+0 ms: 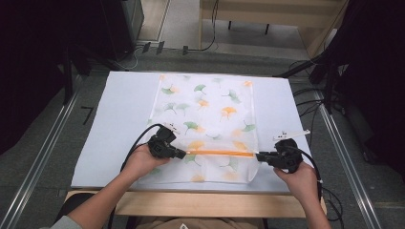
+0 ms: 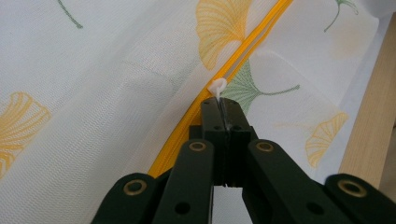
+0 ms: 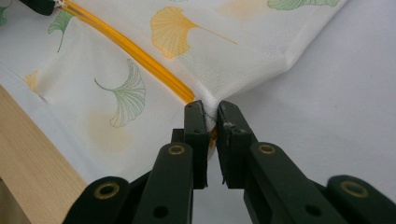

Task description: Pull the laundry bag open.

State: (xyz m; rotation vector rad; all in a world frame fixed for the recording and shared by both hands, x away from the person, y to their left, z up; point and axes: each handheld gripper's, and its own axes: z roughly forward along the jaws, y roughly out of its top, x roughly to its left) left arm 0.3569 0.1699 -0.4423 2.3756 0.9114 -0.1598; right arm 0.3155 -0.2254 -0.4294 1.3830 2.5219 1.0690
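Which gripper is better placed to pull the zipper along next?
Probably the left gripper: its jaws pinch the white zipper pull on the zipper. The right gripper only clamps the bag corner.

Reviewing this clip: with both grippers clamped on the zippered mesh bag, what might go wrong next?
The left gripper pinches only the small white zipper pull; it may slip out under tension. The right gripper holds just the bag edge by the orange zipper; thin mesh might tear or pull free. The bag could slide on the table.
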